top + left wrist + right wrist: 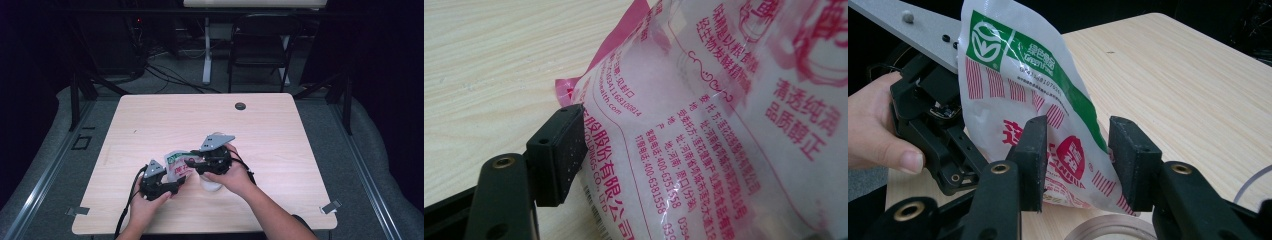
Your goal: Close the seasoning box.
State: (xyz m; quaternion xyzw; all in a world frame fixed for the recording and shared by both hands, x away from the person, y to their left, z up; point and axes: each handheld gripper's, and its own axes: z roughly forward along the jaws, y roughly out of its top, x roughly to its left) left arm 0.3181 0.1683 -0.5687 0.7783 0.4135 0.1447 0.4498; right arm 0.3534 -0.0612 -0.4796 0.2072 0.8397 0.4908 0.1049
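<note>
At the left of the high view, the left tool (176, 186) lay low over the pale wooden surface (150, 115), near its front edge, with the person's left hand (142, 205) around its body. In the left gripper view one black jaw touched the edge of the bag, its pad lying against the printed film without pinching it; the jaws stood open. The plastic bag (177, 165), white with pink print and a green band at its top, stood tilted between the two tools, its bottom corner resting on the surface. To its right, the right tool (1075, 160) had its jaws either side of the bag's lower part: the left pad (1035, 155) touched the film, while the right one stood just clear of it, so the grip was loose. The right hand (232, 175) held that tool. A clear round rim (1108, 229) lay just below its jaws.
</note>
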